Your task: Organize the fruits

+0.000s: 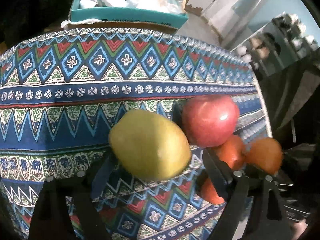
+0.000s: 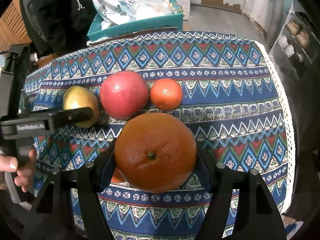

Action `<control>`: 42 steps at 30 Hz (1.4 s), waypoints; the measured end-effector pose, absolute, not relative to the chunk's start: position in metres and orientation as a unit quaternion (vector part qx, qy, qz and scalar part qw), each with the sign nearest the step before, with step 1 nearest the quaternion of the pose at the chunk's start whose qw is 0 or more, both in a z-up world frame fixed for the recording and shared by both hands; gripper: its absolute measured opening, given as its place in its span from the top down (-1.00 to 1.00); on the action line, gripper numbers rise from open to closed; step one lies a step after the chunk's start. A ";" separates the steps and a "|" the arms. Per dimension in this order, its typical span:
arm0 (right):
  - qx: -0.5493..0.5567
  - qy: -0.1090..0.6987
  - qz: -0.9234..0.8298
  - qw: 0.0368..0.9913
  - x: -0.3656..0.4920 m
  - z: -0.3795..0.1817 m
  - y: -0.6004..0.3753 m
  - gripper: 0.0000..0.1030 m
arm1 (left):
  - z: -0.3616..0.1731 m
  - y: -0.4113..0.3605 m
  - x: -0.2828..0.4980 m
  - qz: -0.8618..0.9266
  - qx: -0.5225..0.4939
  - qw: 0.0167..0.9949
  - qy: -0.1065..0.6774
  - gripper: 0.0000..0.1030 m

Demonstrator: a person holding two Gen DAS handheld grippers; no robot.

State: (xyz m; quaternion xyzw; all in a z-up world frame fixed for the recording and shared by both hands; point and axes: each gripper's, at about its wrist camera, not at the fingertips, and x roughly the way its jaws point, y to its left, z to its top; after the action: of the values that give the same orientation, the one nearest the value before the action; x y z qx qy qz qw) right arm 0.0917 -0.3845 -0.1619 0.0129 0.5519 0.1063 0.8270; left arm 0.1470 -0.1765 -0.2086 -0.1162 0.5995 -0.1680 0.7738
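A yellow-green mango sits between the fingers of my left gripper, which is shut on it just over the patterned tablecloth. It also shows in the right wrist view, with the left gripper's finger across it. A red apple lies beside it, and a small tangerine to the apple's right. My right gripper is shut on a large orange. Another orange fruit peeks out under it. The apple and oranges show at right in the left wrist view.
A teal box with plastic bags stands past the table's far edge. A shelf with cups stands at the right. The cloth's lace edge marks the table's right side. A person's hand holds the left gripper.
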 end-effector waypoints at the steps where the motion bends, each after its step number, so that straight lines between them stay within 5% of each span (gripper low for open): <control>1: 0.013 0.552 0.106 0.827 0.092 -0.162 -0.385 -0.36 | -0.212 -0.178 0.149 -0.166 -0.116 0.775 0.599 -0.73; 10: 0.013 0.550 0.108 0.828 0.092 -0.164 -0.384 -0.36 | -0.214 -0.187 0.155 -0.167 -0.105 0.786 0.586 -0.69; 12: 0.014 0.550 0.107 0.828 0.092 -0.164 -0.384 -0.36 | -0.214 -0.193 0.153 -0.165 -0.077 0.794 0.581 -0.61; 14: 0.014 0.549 0.106 0.829 0.093 -0.164 -0.384 -0.36 | -0.213 -0.197 0.151 -0.158 -0.044 0.803 0.573 -0.33; 42: -0.007 0.494 0.129 0.860 0.085 -0.112 -0.348 -0.36 | -0.136 -0.140 0.096 -0.145 0.008 0.852 0.503 -0.32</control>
State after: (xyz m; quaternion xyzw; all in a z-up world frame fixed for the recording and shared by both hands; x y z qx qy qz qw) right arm 0.0852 -0.3481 -0.1123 -0.0070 0.4942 0.1288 0.8597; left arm 0.0957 -0.1396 -0.1361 0.0080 0.5035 -0.1455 0.8516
